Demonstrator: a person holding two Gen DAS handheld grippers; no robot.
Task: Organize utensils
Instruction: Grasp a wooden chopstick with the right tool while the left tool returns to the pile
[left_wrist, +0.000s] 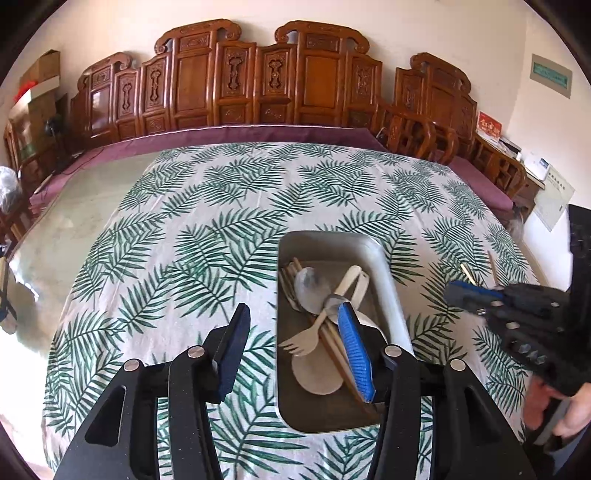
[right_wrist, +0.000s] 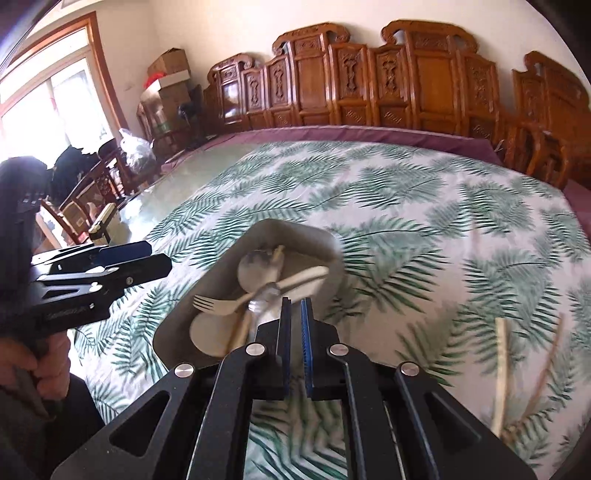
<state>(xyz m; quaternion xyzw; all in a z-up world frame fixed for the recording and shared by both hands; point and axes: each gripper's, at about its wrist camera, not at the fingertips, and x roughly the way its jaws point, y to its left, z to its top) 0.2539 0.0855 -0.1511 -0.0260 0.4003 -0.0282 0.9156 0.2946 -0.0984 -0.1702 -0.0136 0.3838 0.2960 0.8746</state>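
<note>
Left gripper (left_wrist: 291, 347) fingers wide apart over tray (left_wrist: 388, 288) edge. Right gripper (right_wrist: 295, 347) fingers nearly together, empty. Fork (left_wrist: 301, 343) in tray.

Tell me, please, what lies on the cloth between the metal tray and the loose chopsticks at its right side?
Only bare leaf-print tablecloth lies between the metal tray and the chopsticks. The right wrist view shows this most plainly.

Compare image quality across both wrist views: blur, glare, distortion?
Left wrist: sharp, with the metal tray crisp; fisheye bows the carved wooden screen. Right wrist: motion-smeared, the loose chopsticks streaked, the window blown out.
</note>
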